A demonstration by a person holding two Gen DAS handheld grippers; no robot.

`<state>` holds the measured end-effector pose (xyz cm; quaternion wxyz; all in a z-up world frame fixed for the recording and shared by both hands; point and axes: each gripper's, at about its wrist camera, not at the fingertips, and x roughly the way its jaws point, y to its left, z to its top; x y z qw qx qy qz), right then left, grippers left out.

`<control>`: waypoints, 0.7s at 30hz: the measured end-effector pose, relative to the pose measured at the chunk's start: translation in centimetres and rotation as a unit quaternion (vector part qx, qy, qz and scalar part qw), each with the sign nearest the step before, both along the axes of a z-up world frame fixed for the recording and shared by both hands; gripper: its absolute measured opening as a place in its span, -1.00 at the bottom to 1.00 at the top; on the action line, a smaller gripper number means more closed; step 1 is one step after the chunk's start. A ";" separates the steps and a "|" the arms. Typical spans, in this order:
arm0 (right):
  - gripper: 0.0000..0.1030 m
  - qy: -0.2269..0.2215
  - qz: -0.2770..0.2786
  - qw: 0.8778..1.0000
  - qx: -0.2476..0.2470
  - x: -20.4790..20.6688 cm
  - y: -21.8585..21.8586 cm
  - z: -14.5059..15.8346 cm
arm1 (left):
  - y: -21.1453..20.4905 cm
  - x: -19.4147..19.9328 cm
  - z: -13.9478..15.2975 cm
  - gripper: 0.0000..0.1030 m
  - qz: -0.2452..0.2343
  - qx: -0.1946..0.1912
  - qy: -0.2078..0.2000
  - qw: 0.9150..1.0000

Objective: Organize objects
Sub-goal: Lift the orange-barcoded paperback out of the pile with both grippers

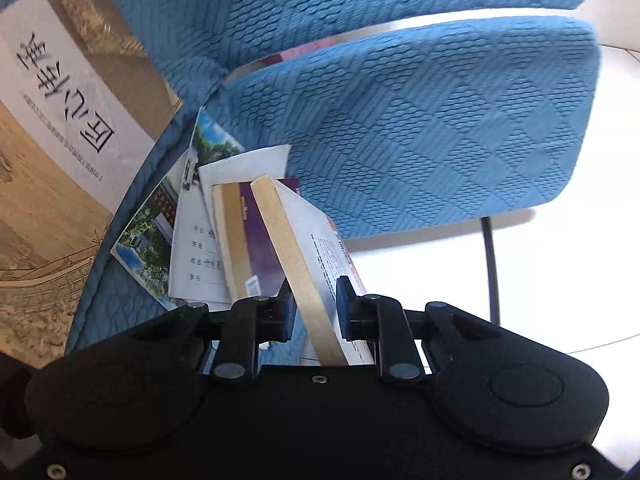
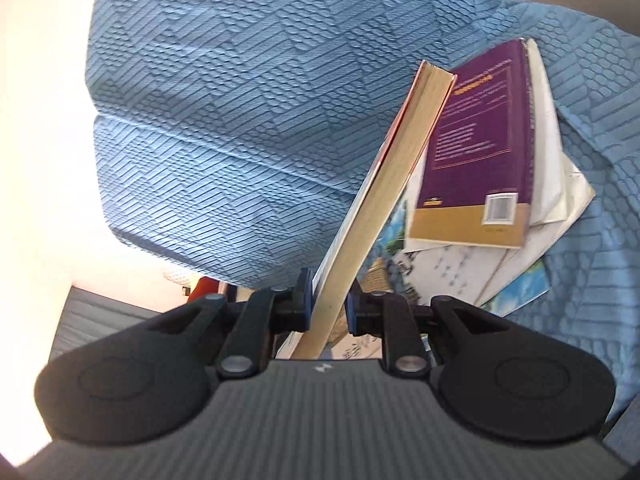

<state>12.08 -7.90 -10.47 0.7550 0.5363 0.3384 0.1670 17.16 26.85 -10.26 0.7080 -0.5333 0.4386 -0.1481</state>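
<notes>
While tilted on edge, paperback point(image 1: 298, 256) w/ yellowed page block, white cover; L fingers point(image 1: 347, 300) & R fingers point(image 2: 303, 300) both pinching it.

You see a quilted blue cloth cover point(image 1: 420, 120), a glossy purple paperback point(image 2: 480, 140), and matt black plastic grippers point(image 1: 314, 312).

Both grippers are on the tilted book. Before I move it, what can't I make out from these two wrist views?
- Held book: near end hidden behind the left gripper; in the right wrist view, behind the right gripper.
- Purple book: back-cover print blurred, unreadable.
- Papers beneath: mostly covered by the purple book.
- Large beige booklet: cut off at the left wrist view's edge.
</notes>
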 end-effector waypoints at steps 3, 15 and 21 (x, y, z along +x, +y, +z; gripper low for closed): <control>-0.62 -0.005 0.001 1.000 0.002 -0.3 0.7 1.3 | 1.1 -0.5 1.9 -0.65 -0.001 0.006 -0.017 1.000; -0.62 -0.045 0.038 0.998 -0.020 -0.4 5.4 6.4 | 5.9 -2.4 6.5 -0.65 0.021 -0.018 -0.069 0.997; -0.61 -0.060 0.063 0.996 -0.020 -0.7 8.8 7.3 | 8.6 -4.7 7.9 -0.66 0.037 -0.018 -0.079 0.996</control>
